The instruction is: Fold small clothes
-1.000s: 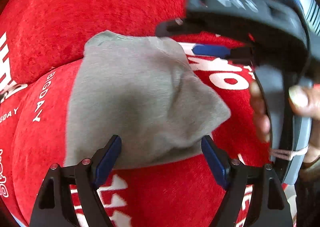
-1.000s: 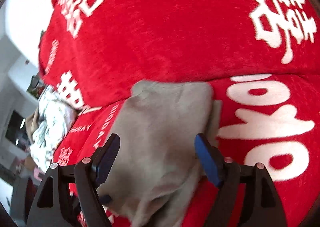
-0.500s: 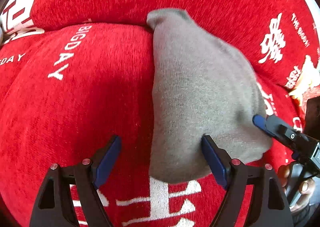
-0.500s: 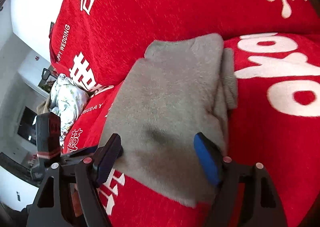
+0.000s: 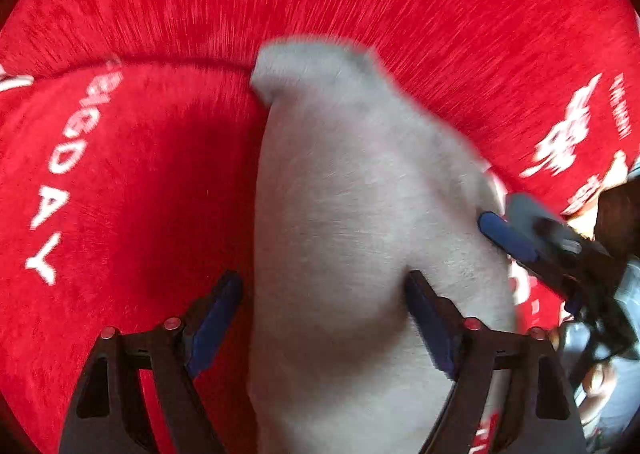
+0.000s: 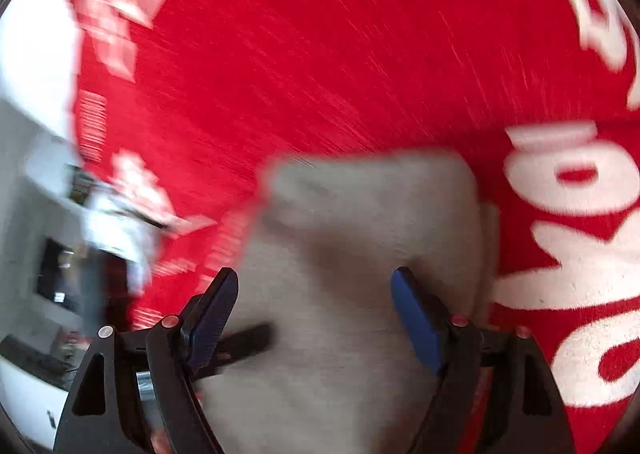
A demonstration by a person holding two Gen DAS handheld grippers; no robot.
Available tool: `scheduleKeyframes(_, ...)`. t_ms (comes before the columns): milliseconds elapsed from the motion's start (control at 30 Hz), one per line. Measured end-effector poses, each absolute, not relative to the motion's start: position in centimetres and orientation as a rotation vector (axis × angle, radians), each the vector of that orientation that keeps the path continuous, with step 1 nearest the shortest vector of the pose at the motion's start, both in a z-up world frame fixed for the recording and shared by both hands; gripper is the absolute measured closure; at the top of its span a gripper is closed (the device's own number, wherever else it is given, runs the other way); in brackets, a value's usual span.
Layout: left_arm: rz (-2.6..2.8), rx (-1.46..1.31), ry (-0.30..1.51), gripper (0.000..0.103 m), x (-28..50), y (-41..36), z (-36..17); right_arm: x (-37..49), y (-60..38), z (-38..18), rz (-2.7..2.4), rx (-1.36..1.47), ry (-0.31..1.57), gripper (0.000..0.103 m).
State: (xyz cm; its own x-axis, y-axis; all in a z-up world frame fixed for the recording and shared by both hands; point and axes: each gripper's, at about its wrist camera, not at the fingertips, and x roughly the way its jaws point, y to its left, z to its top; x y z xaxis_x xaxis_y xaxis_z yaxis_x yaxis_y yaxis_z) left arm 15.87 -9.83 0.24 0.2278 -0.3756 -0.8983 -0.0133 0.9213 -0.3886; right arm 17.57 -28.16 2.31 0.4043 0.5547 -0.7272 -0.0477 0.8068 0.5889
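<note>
A folded grey garment (image 5: 352, 222) lies on the red sofa cover (image 5: 140, 182), its far end against the back cushion. My left gripper (image 5: 324, 318) is open, its two blue-padded fingers standing over the garment's near part. The right gripper (image 5: 508, 238) reaches in from the right beside the garment's edge. In the right wrist view the garment (image 6: 360, 274) is blurred, and my right gripper (image 6: 316, 314) is open over it. A dark finger of the left gripper (image 6: 244, 338) shows low on the left there.
The red cover carries white lettering (image 5: 56, 182) and large white characters (image 6: 580, 222). A white wall and blurred room furniture (image 6: 52, 254) lie at the left of the right wrist view. A hand (image 5: 596, 382) holds the right gripper.
Both grippers have moved lower and closer over the grey garment. The right wrist view has swung and is now motion-blurred. The garment stays flat on the sofa.
</note>
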Motion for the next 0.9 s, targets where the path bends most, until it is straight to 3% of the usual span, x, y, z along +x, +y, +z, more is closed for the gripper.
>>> scheduleKeyframes(367,-0.332,-0.441,1.278,0.002,15.9,-5.3,1.3,11.6,-36.8,3.3,0.191,0.592,0.968,0.02)
scheduleKeyframes(667,-0.398,-0.384,1.289,0.003,15.6,-9.2,-0.4,13.4,-30.8,-1.1,0.329,0.671,1.047,0.019)
scheduleKeyframes(700,-0.407,-0.385,1.284,0.022,15.6,-9.4,-0.2,13.7,-30.1,-1.0,0.33,0.656,1.055,0.02)
scheduleKeyframes(733,-0.453,-0.399,1.283,0.036,15.5,-9.8,0.0,13.9,-29.1,-0.7,0.34,0.614,1.066,0.03)
scheduleKeyframes(767,-0.449,-0.389,1.278,0.04,15.3,-10.0,0.3,14.0,-28.4,-0.5,0.34,0.582,1.072,0.043)
scheduleKeyframes(833,-0.44,-0.326,1.25,0.046,14.8,-10.7,1.1,13.6,-28.0,0.1,0.335,0.574,1.06,0.054)
scheduleKeyframes(900,-0.434,-0.32,1.237,0.05,14.4,-10.9,1.5,13.1,-28.0,0.5,0.331,0.598,1.042,0.058)
